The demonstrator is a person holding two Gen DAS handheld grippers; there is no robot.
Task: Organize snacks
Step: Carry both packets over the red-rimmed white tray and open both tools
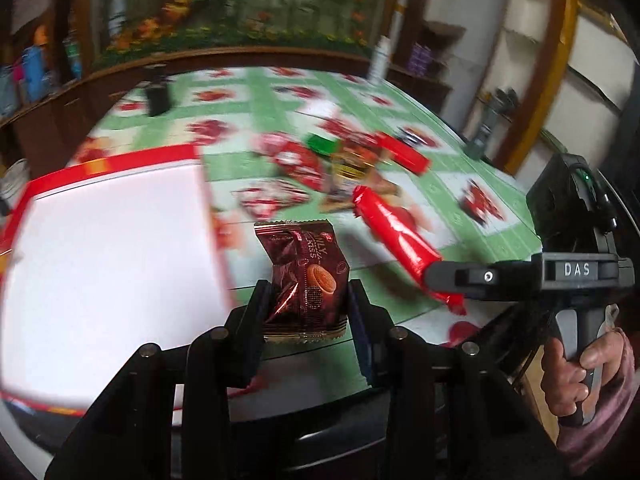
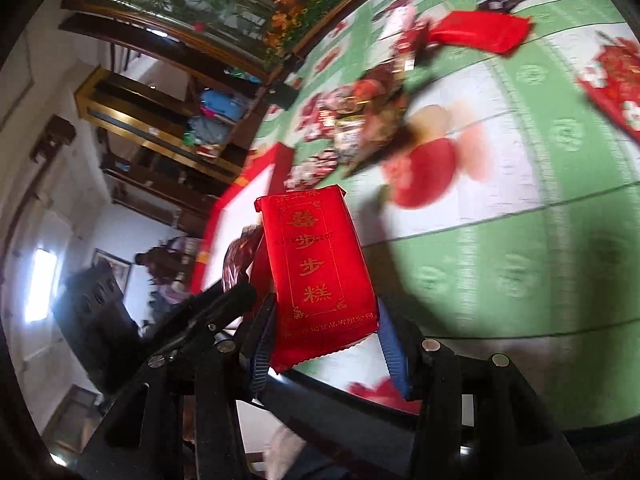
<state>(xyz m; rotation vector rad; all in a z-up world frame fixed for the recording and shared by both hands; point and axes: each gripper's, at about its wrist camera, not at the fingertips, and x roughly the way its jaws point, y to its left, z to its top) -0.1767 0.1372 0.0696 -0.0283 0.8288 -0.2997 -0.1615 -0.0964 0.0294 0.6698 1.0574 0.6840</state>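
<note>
Left tool (image 1: 306,300) clenched on a dark brown cookie packet (image 1: 306,280), held upright at lower centre of the left wrist view, lifted off the table (image 1: 460,208). White tray with red rim (image 1: 108,236) fills the left of that frame; snack pile (image 1: 340,160) sits upper centre on the green patterned cloth. Right tool (image 2: 324,320) grips a red cake packet with gold lettering (image 2: 320,276) — lower centre of the right wrist view, tray edge (image 2: 240,200) just behind it to the left, another red packet (image 2: 480,34) upper right on the table. Background blurred
</note>
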